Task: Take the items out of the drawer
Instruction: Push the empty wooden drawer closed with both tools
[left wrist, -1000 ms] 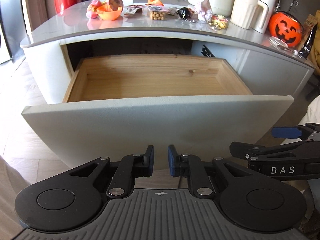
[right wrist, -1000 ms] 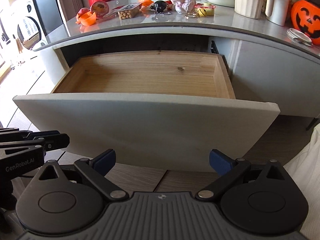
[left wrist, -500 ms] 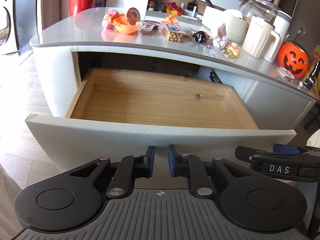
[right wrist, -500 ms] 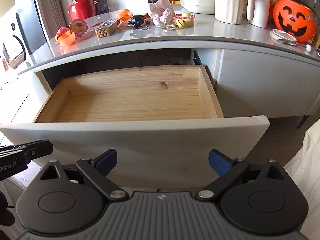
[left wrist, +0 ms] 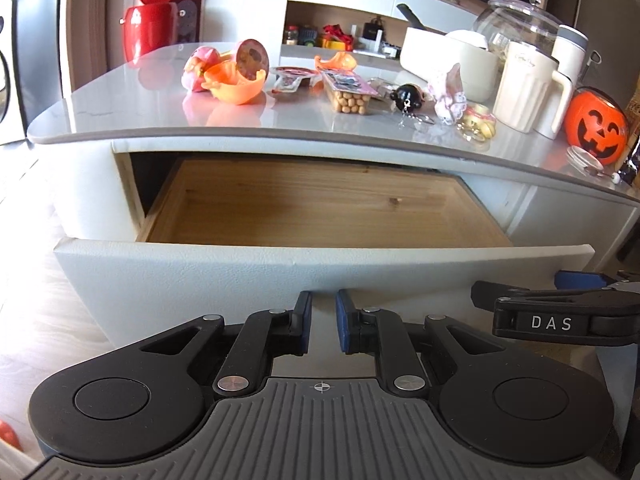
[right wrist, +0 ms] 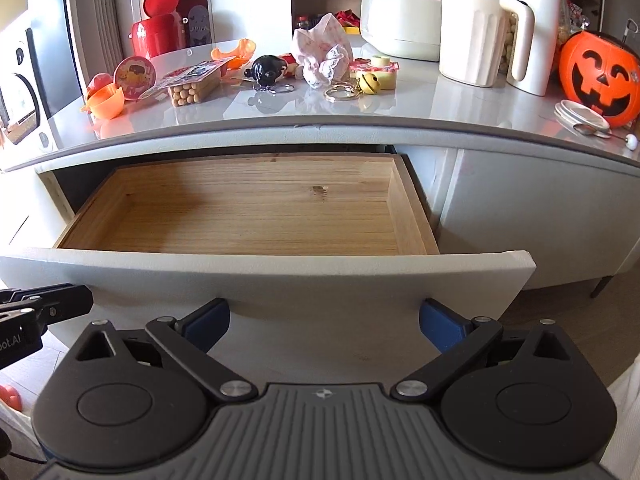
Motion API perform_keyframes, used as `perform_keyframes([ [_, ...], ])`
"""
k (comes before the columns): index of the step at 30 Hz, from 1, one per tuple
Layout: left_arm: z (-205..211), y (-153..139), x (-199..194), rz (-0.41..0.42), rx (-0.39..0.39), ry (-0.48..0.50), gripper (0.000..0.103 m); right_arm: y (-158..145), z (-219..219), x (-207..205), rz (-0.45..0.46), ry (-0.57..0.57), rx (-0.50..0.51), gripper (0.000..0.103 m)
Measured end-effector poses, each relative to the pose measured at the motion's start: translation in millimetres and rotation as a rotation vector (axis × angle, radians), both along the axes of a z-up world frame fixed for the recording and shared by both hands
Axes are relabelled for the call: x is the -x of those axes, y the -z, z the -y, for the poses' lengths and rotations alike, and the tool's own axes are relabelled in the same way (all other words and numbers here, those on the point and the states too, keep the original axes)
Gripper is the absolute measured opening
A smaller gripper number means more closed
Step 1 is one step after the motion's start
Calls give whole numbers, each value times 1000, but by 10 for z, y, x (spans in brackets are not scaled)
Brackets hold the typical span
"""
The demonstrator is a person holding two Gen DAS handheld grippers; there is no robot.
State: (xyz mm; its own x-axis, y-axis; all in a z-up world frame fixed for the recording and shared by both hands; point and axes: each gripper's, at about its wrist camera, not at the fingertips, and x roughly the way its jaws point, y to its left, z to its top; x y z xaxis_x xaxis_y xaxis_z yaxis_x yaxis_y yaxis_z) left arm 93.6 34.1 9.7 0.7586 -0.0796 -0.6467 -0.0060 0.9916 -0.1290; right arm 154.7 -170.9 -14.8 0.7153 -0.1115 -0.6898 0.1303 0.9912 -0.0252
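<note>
The wooden drawer [left wrist: 320, 208] [right wrist: 248, 208] stands pulled out of the white cabinet, and nothing shows inside it. Its white front panel [left wrist: 180, 276] [right wrist: 280, 280] is just beyond both grippers. My left gripper [left wrist: 323, 326] hangs before the panel with its blue pads a narrow gap apart and nothing between them. My right gripper [right wrist: 325, 324] is wide open and empty, also short of the panel. Each gripper shows at the edge of the other's view, side by side.
The grey counter [left wrist: 120, 120] carries an orange capsule toy [left wrist: 236, 84], a snack packet [left wrist: 348, 94], a black keychain toy [right wrist: 266, 70], a pink cloth [right wrist: 320, 56], a white jug [right wrist: 476, 32] and a pumpkin bucket [right wrist: 600, 76]. Wood floor lies on the left.
Both grippers have drawn back from the drawer and tipped upward, so the counter fills more of each view and the drawer looks flatter. Neither gripper's jaws have moved.
</note>
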Motion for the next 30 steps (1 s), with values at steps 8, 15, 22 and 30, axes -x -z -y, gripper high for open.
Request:
perform_keyframes([
  [8, -56, 118, -204, 89, 10, -25, 16, 40, 8, -265, 47, 0, 26, 103],
  [15, -35, 235, -391, 179, -16, -53, 16, 109, 29, -470, 124, 8, 38, 103],
  [22, -14, 282, -433, 225, -51, -54, 16, 130, 90, -531, 162, 27, 52, 103],
  [30, -95, 321, -669, 249, 2, -88, 15, 147, 169, -740, 176, 59, 34, 103],
])
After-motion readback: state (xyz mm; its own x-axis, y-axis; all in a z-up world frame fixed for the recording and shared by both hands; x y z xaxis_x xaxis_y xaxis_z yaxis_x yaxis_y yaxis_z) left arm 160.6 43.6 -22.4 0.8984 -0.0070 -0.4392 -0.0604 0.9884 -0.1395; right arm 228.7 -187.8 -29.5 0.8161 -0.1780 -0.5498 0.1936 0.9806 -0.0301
